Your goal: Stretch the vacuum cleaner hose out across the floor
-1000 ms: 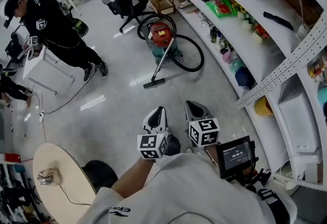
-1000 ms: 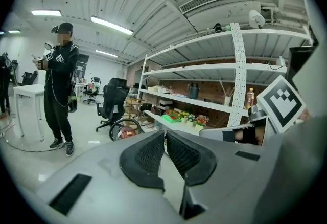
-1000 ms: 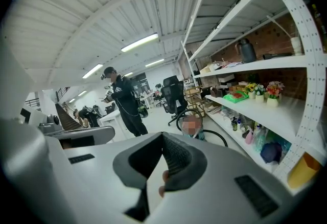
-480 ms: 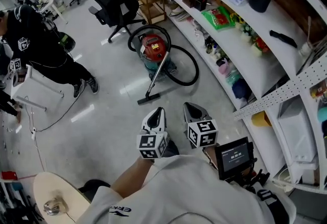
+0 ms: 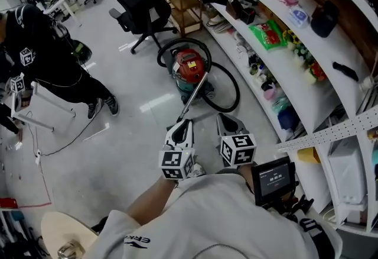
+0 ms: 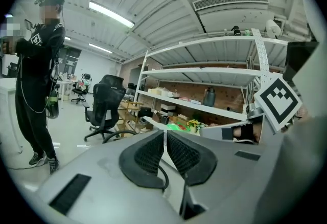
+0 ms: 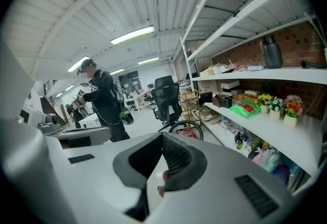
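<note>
Head view: the left gripper [image 5: 182,128] and the right gripper [image 5: 225,122] are held side by side above the pale floor [image 5: 130,133], each with its jaws pressed together on nothing. Just ahead of them the red vacuum cleaner [image 5: 190,67] stands near the curved shelving [image 5: 260,51]. Its black hose [image 5: 237,91] lies coiled in loops around it, not stretched out. Its wand [image 5: 195,93] slants down toward the left gripper. A black office chair [image 5: 144,0] stands beyond.

The white sleeve [image 5: 137,239] reads "ERK" (later letters unclear)
</note>
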A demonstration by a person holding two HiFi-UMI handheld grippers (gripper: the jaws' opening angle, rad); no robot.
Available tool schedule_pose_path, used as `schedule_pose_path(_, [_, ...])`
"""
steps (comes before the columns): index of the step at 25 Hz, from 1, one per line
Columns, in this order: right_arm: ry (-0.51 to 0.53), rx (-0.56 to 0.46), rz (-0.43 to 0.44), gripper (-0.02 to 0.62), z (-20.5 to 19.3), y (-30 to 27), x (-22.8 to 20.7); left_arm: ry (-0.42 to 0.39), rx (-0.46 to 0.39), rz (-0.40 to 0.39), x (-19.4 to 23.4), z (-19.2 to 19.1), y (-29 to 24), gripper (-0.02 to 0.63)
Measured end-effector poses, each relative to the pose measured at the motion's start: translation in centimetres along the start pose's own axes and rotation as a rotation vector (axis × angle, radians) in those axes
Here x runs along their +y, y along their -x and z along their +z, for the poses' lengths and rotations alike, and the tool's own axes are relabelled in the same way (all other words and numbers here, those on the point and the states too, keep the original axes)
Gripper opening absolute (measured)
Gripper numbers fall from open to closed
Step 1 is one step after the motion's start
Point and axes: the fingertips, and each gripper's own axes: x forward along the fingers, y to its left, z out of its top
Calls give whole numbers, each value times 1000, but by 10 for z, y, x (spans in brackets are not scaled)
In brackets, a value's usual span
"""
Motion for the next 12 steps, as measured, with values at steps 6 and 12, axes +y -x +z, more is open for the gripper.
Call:
schedule_pose_path(6, [21, 0, 20, -6, 20, -46, 5, -1, -5, 26, 37, 12, -22, 3])
schedule_pose_path(12, [17, 8, 37, -6, 34, -90, -6, -4, 3, 43, 61, 21, -57, 3])
